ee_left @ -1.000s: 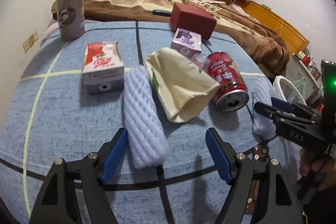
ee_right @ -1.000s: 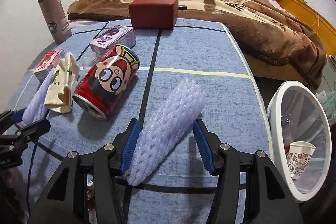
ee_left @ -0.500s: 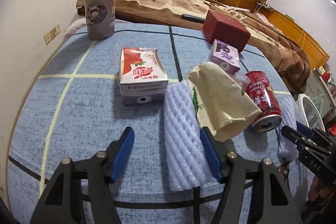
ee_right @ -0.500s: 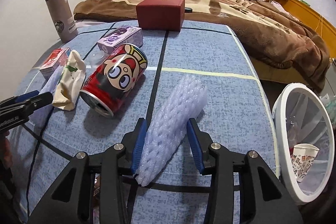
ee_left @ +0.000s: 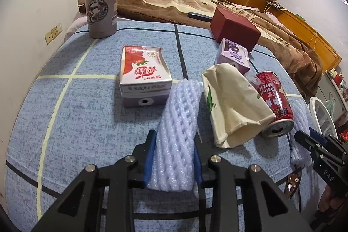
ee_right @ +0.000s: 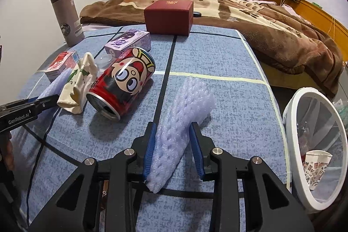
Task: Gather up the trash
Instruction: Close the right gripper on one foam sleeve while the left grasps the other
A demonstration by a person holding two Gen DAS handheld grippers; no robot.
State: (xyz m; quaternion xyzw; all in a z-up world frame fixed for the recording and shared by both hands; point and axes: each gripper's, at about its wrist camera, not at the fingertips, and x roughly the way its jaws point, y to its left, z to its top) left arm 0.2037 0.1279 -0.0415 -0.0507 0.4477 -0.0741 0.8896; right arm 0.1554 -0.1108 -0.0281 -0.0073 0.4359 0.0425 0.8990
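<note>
My left gripper pinches one white foam net low in the middle of the left view, both blue pads pressed on it. My right gripper squeezes the other foam net the same way — its far end lifts off the blue cloth. Open cloth lies past that net, up to the red box. The table edge runs down the right, with the bin just beyond. The can lies left of the net.

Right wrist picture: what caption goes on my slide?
Right gripper squeezes a foam net sleeve beside a red can.
</note>
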